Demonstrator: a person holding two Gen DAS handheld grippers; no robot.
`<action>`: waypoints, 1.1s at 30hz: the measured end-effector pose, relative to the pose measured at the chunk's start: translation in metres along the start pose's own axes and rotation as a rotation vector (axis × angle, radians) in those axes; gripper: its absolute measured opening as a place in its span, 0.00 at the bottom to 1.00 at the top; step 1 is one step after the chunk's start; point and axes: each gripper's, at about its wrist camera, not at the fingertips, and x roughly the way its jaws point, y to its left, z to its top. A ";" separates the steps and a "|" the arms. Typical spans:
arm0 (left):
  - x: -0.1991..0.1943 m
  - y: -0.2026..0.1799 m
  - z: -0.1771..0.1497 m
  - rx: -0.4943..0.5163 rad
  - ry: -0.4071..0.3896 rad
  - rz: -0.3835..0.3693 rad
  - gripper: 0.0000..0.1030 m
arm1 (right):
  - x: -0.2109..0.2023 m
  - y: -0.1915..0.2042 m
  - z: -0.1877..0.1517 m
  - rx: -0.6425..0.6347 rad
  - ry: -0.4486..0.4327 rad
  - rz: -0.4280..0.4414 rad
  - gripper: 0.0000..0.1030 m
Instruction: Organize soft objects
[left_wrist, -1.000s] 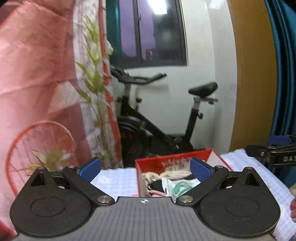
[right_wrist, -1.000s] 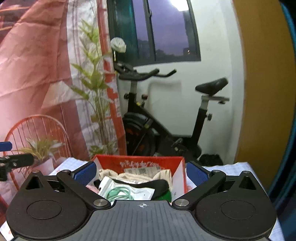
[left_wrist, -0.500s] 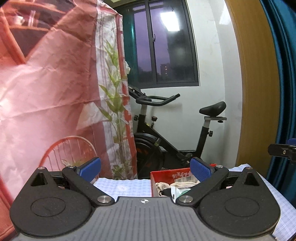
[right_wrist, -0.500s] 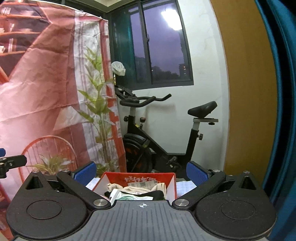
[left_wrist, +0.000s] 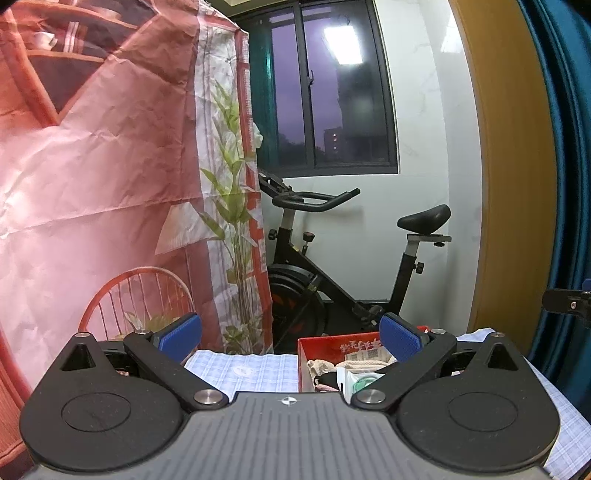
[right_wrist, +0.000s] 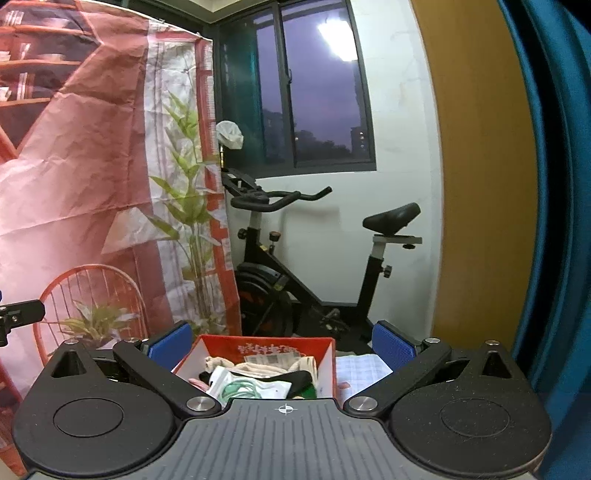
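A red box (left_wrist: 325, 343) (right_wrist: 325, 350) sits on a table with a checked cloth (left_wrist: 251, 365). It holds soft items: a beige cloth (right_wrist: 258, 369), a black strap (right_wrist: 295, 378) and a clear packet with green cord (right_wrist: 251, 389). My left gripper (left_wrist: 290, 338) is open and empty, raised above and to the left of the box. My right gripper (right_wrist: 282, 341) is open and empty, raised over the box's near side. The right gripper's finger also shows at the right edge of the left wrist view (left_wrist: 567, 304).
A pink printed backdrop (left_wrist: 92, 166) hangs on the left. A black exercise bike (left_wrist: 332, 266) stands by the white wall under a window (left_wrist: 332, 92). A yellow panel (left_wrist: 517, 184) and blue curtain (left_wrist: 569, 147) are on the right.
Both grippers have risen and tilted upward, so the box sits lower and smaller in both views. Both stay open and empty.
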 end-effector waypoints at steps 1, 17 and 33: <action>0.000 0.000 -0.001 -0.002 0.003 0.002 1.00 | -0.001 -0.001 -0.001 0.003 0.001 -0.002 1.00; 0.002 0.011 -0.004 -0.072 0.026 -0.005 1.00 | 0.000 -0.005 -0.004 0.008 0.012 -0.017 1.00; 0.001 0.013 -0.007 -0.110 0.019 -0.003 1.00 | 0.004 -0.004 -0.004 -0.001 0.023 -0.016 1.00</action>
